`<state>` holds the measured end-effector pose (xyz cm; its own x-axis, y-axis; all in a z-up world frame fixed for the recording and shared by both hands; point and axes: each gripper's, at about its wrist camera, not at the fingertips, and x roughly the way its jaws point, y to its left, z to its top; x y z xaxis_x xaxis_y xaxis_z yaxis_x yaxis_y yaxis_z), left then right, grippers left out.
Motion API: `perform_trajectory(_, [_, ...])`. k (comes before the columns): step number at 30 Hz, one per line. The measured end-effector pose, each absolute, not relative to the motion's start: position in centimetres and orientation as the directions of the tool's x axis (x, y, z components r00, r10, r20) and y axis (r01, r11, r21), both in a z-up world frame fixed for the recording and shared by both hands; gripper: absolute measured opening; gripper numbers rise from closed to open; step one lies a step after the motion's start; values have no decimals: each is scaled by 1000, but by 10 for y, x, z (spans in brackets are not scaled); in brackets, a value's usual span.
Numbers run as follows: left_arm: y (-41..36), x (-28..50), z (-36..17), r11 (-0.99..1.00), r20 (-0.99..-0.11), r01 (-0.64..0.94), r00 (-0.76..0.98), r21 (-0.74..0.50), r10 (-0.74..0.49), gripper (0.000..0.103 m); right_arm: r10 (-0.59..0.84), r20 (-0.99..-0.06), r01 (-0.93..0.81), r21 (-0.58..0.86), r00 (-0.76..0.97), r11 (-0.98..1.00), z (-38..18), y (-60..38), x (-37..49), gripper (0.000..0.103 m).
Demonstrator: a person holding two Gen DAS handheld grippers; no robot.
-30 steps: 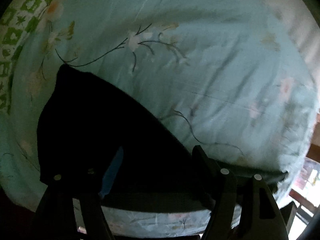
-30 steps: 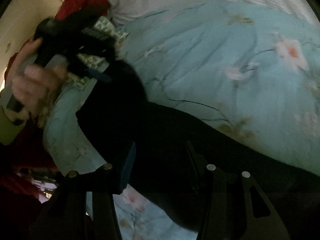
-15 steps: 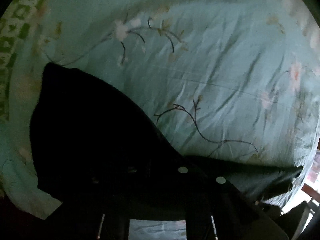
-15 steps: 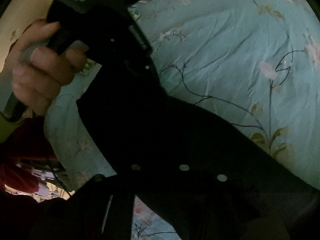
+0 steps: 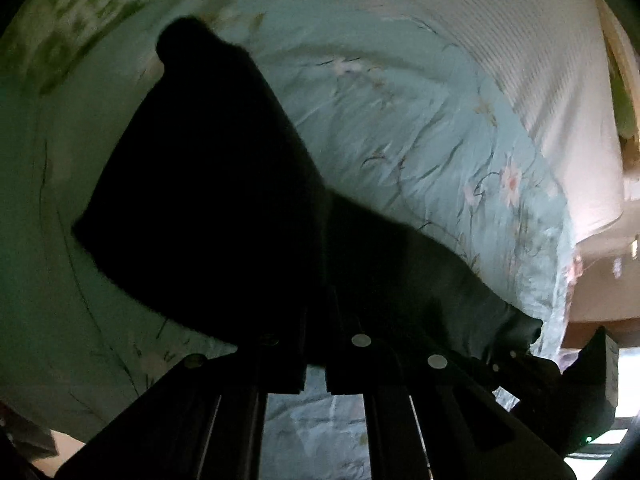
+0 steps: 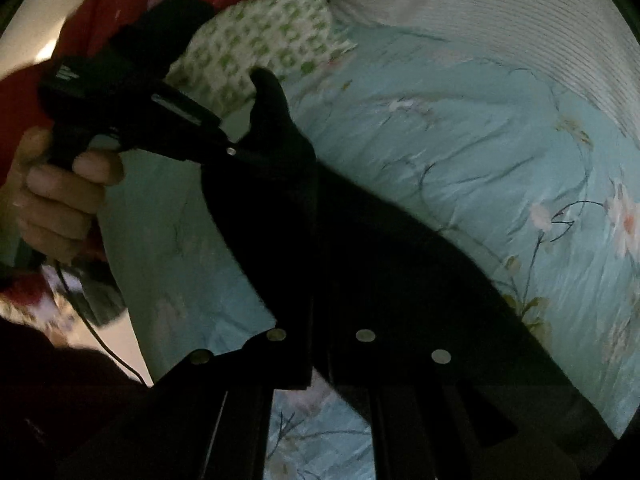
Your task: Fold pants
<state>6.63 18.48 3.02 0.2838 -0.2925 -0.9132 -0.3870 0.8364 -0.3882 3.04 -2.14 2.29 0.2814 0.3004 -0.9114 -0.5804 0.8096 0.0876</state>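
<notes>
- The black fabric pants (image 5: 224,208) lie across a pale turquoise flower-printed bedsheet (image 5: 420,128), near the edge of the bed closest to the person, with one end reaching up toward a green-and-white patterned pillow (image 6: 264,52).
- The left gripper (image 5: 316,364) has its two dark fingers clenched together on the near edge of the pants; cloth seems pinched between them, though the dark fabric makes the exact hold hard to read.
- The right gripper (image 6: 318,364) is likewise clamped on the black cloth, farther along the same garment.
- In the right wrist view the person's left hand (image 6: 60,200) grips the handle of the other tool, whose tips meet the cloth at its upper part.
- A white ribbed blanket (image 6: 520,28) lies at the far side of the bed, well apart from the pants.
- Step in hand, as I judge it: both ends are pinched and the fold is being carried over.
- The next move calls for lifting both grips evenly, laying one half squarely over the other so the edges match, then letting go.
- Risk: the loose cloth may bunch or slip from one grip.
</notes>
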Motion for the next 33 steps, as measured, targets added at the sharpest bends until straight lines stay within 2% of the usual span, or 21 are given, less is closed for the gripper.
perform_trajectory(7, [189,33,-9,791,-882,-412,335,-453,-331,4,252,-934,-581,61,254,812,-1,-14,26,6])
perform_trajectory(19, [208,22,-37,787,-881,-409,309,-462,-358,5,199,-959,-551,58,200,832,-25,-11,30,7])
perform_trajectory(24, [213,21,-36,807,-892,-398,307,-437,-332,9,207,-961,-520,83,186,850,-28,-12,33,13])
perform_trajectory(25, [214,21,-34,817,-900,-396,301,-419,-316,13,211,-960,-508,90,184,857,-27,-13,33,14])
perform_trajectory(27, [216,20,-31,824,-908,-400,289,-401,-301,15,225,-958,-489,114,175,865,-27,-14,35,22])
perform_trajectory(28, [219,19,-31,824,-912,-406,281,-395,-299,22,233,-957,-477,126,172,870,-25,-15,36,25])
perform_trajectory(29, [224,17,-29,817,-912,-418,276,-397,-302,27,246,-953,-466,140,175,874,-22,-16,37,32])
perform_trajectory(30, [227,15,-29,810,-910,-426,280,-402,-305,27,262,-948,-457,154,183,876,-19,-17,37,37])
perform_trajectory(33, [243,5,-26,786,-909,-463,282,-409,-307,34,306,-931,-422,199,201,884,-9,-21,41,44])
